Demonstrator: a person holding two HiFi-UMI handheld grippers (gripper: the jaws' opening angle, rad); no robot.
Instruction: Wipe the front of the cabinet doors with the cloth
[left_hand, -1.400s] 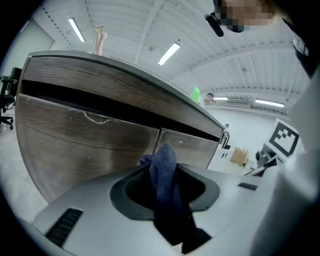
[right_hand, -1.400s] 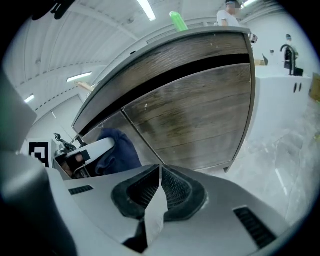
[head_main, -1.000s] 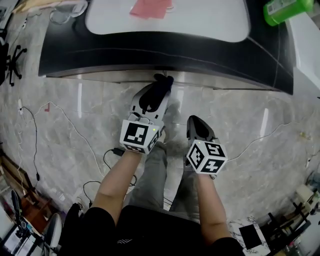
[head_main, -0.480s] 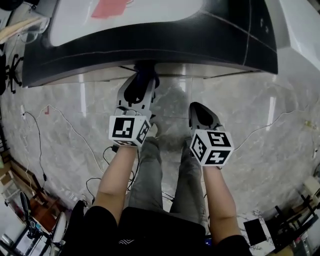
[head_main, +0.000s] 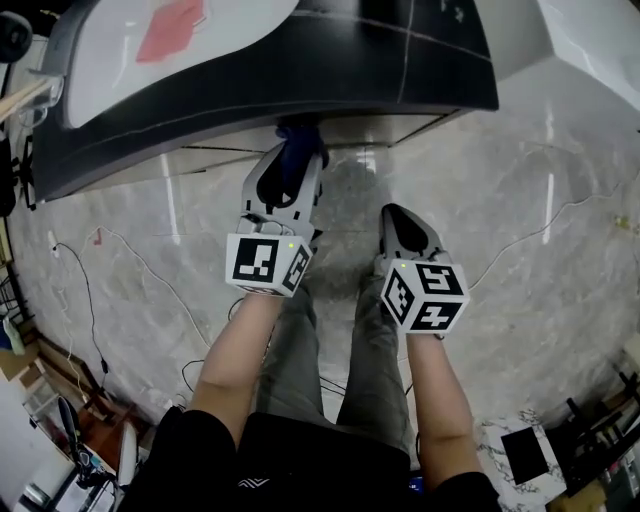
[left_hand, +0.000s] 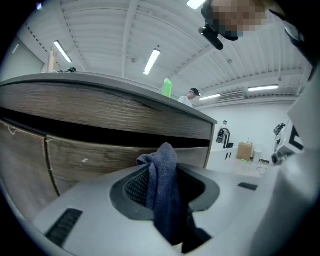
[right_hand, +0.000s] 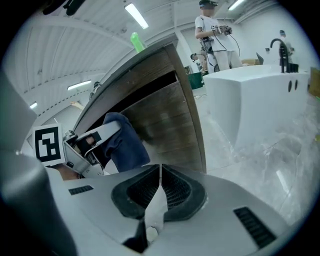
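Since a second ago, the left gripper (head_main: 297, 150) has pushed forward until its tip sits under the cabinet's overhanging dark counter (head_main: 250, 95), close to the cabinet doors (left_hand: 95, 157), likely to bring the cloth (left_hand: 164, 192) onto their front. Its jaws clamp that blue, nubby fabric, bunched so a soft tuft pokes ahead toward the matte wood-grain panels. The right gripper (right_hand: 159, 187) hangs back from the cabinet, ribbed jaws pressed together on nothing, seemingly idle while one hand wipes
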